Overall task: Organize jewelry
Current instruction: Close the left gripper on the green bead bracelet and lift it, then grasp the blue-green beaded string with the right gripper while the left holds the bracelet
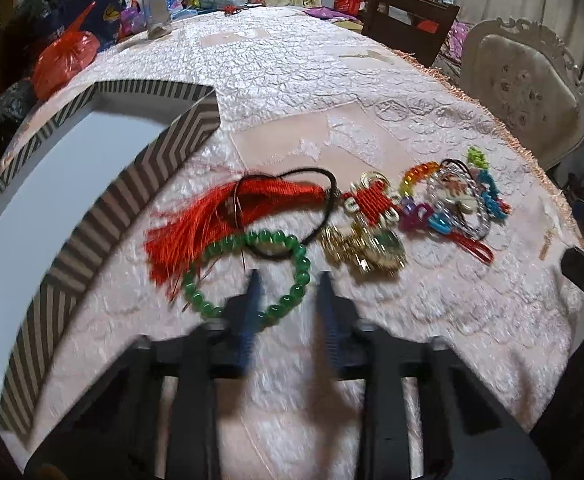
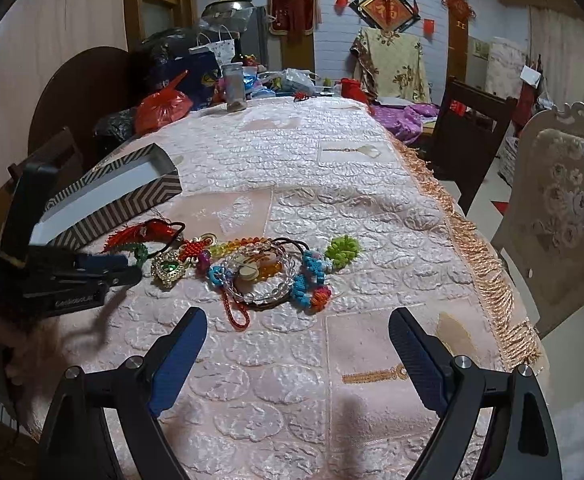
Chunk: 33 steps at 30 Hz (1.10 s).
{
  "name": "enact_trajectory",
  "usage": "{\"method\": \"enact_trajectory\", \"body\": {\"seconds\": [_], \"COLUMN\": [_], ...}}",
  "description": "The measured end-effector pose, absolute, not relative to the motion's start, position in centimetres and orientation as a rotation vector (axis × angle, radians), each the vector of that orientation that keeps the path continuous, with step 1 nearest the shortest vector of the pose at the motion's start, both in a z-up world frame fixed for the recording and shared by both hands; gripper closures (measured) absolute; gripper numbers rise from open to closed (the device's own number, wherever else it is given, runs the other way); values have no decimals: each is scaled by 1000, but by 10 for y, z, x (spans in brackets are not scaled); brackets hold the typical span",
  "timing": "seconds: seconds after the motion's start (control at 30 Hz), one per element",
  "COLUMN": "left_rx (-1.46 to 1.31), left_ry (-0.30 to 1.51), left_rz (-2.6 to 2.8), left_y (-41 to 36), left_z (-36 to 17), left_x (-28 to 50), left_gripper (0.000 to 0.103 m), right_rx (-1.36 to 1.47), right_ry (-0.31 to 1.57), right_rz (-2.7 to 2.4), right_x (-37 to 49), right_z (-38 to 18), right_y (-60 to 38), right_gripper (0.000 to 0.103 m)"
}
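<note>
The striped cardboard box (image 1: 103,216), at nine o'clock in the left wrist view, shows a bare white inside, so by my judgement nothing is sorted yet. At centre, the left gripper (image 1: 287,288) has its ribbed blue fingers parted around one side of the glossy green bead bracelet (image 1: 247,276), not yet closed on it. Toward three o'clock lie a silky red tassel (image 1: 215,216), a gilt charm (image 1: 366,250) and knotted coloured cords (image 2: 312,276) on the quilted pink tablecloth (image 2: 292,380). The right gripper (image 2: 298,356) hangs spread wide, empty.
</note>
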<state>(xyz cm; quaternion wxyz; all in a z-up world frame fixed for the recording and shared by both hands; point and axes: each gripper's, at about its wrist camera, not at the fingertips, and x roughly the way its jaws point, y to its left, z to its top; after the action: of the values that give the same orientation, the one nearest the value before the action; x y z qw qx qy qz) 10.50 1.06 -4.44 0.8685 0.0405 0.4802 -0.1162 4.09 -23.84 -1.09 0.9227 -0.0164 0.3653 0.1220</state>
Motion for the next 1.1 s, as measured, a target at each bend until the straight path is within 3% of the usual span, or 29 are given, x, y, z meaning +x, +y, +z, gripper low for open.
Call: {"method": "enact_trajectory", "body": {"seconds": [0.1, 0.37, 0.63, 0.7, 0.93, 1.1], "left_rx": [38, -19, 17, -5, -71, -94], "left_ry": [1008, 993, 986, 974, 917, 894], "left_rz": [-263, -290, -276, -258, -208, -186], "left_y": [15, 18, 11, 13, 29, 35], "left_z": [-44, -43, -44, -45, -33, -23], "left_x": [85, 52, 57, 54, 41, 41], "left_gripper": [97, 97, 96, 97, 97, 97], "right_rx": [-24, 18, 134, 170, 154, 119], "right_ry": [747, 755, 818, 830, 809, 811], "right_rz": [262, 436, 293, 287, 378, 332], "right_x": [42, 46, 67, 70, 75, 94], "right_z": [-11, -13, -30, -33, -31, -34], "right_y": [-238, -216, -248, -255, -243, -240], "right_gripper": [12, 17, 17, 24, 32, 47]}}
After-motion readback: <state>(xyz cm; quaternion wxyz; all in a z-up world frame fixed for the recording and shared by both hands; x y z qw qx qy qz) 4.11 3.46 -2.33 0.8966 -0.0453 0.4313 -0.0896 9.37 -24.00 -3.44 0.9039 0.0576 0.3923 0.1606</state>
